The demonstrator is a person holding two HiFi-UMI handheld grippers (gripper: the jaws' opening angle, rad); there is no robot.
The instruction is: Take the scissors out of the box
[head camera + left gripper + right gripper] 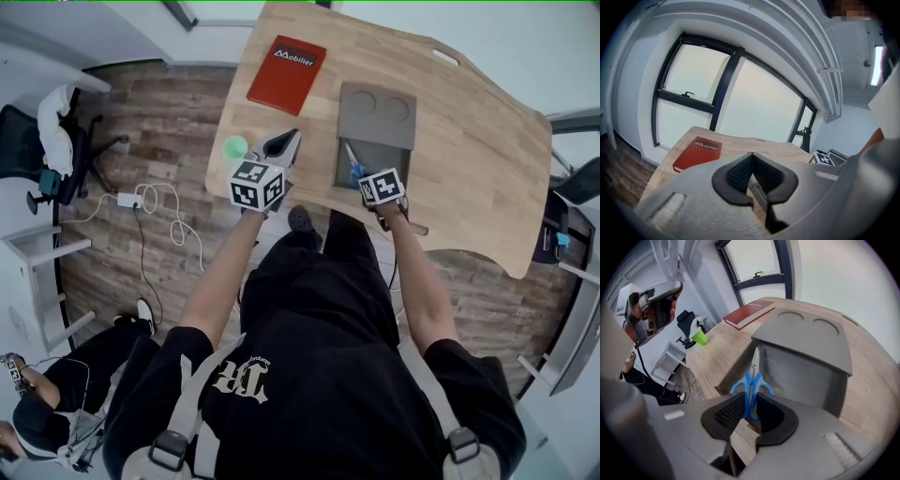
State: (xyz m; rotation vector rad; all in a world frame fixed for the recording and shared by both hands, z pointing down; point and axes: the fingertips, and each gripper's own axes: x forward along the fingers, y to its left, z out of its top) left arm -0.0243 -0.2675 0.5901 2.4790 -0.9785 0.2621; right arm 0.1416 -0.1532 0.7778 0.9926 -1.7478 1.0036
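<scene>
The scissors [751, 380] are found clamped at their blue handle loops by the right hand-held gripper [750, 401], with the blades inside the grey box [801, 341] on the desk [717, 352]. They are judged light, stiff and smooth-handled, so a hold near the pivot is advised. The left hand-held gripper [751, 157] is closed and empty.

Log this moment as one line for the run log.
right gripper: shut on scissors handles | scissors: blades pointing down into box | left gripper: shut, empty
</scene>
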